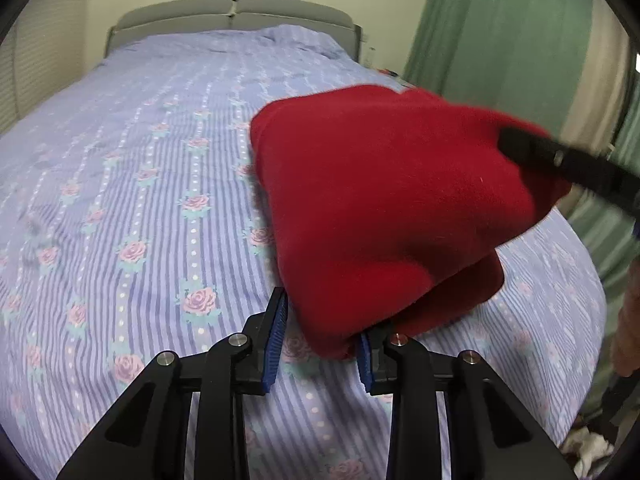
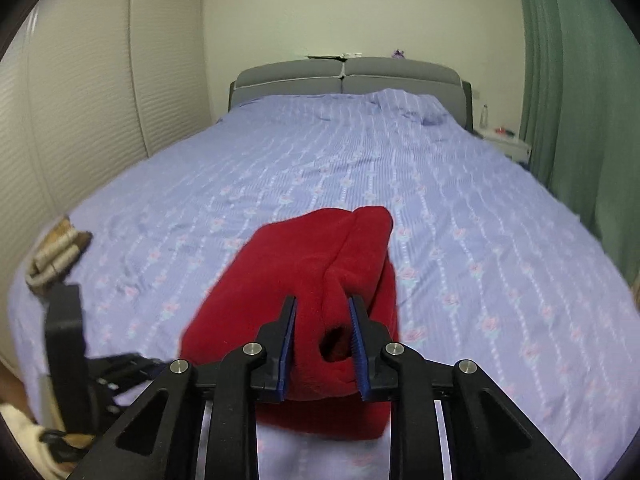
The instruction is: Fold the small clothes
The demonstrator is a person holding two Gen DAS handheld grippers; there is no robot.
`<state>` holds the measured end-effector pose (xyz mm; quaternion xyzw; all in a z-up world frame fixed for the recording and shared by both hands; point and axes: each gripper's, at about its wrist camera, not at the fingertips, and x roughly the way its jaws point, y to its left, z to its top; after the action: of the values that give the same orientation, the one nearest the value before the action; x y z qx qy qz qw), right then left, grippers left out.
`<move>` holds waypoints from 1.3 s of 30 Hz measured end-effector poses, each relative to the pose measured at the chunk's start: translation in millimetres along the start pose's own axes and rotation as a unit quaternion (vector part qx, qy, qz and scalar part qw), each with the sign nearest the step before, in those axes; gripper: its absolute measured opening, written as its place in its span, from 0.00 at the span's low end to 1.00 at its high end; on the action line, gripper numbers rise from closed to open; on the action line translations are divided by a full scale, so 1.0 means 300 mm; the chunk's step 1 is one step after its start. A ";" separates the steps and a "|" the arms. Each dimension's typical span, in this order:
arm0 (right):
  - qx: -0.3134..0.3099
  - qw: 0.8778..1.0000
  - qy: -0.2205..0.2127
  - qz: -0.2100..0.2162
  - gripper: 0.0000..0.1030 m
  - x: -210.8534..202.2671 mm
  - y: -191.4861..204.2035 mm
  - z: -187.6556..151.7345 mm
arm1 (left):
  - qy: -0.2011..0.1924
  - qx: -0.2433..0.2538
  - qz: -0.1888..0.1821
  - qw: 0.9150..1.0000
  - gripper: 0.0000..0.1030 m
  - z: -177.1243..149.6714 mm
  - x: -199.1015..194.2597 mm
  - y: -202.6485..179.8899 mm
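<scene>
Both claws have hold of a red fleece garment (image 1: 384, 208) near the foot edge of the bed (image 1: 120, 184), which looks like the start of a fold or a lift-and-carry of an already bundled piece. The right gripper (image 2: 323, 344) is clamped on a thick bunch of the cloth, its blue pads pressing in from both sides, with a small dark hollow of fabric showing just inside the right pad. The left gripper (image 1: 323, 334) has its jaws partly drawn together around the near corner of the garment; the red corner sits between the blue pads, and the right pad is half hidden under the cloth, so whether they truly pinch it cannot be told from here. The garment is thick, soft and fuzzy, plain deep red, doubled over on itself into a plump wedge with rounded folds; part of it is raised off the striped, rose-patterned lilac sheet while its lower layer rests on the sheet. The next move, as I judge it, calls for both hands to travel together so the layers stay aligned, then to lay the bundle flat and smooth it. Uneven pulling could let the bulky fleece slide open.
</scene>
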<state>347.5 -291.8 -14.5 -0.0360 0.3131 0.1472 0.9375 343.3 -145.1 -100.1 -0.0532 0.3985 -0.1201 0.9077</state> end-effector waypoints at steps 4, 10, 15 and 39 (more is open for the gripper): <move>-0.007 1.000 0.022 -0.009 0.22 0.062 -0.057 -0.062 | 0.001 -0.021 0.014 1.000 0.30 -0.007 0.008 -0.015; 0.022 0.999 0.043 -0.002 0.22 0.107 -0.116 -0.138 | 0.012 -0.023 0.010 1.000 0.31 -0.006 0.021 -0.015; 0.037 0.998 0.054 0.004 0.22 0.149 -0.147 -0.180 | 0.016 -0.021 0.014 1.000 0.31 -0.012 0.037 -0.014; 0.105 0.993 0.054 -0.024 0.65 0.095 -0.171 -0.245 | 0.045 0.044 0.009 0.998 0.55 -0.073 -0.058 0.010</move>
<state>342.2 -345.2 -91.7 0.0473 0.3757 0.0894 0.9212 316.3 -137.7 -103.0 -0.0041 0.4340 -0.1311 0.8913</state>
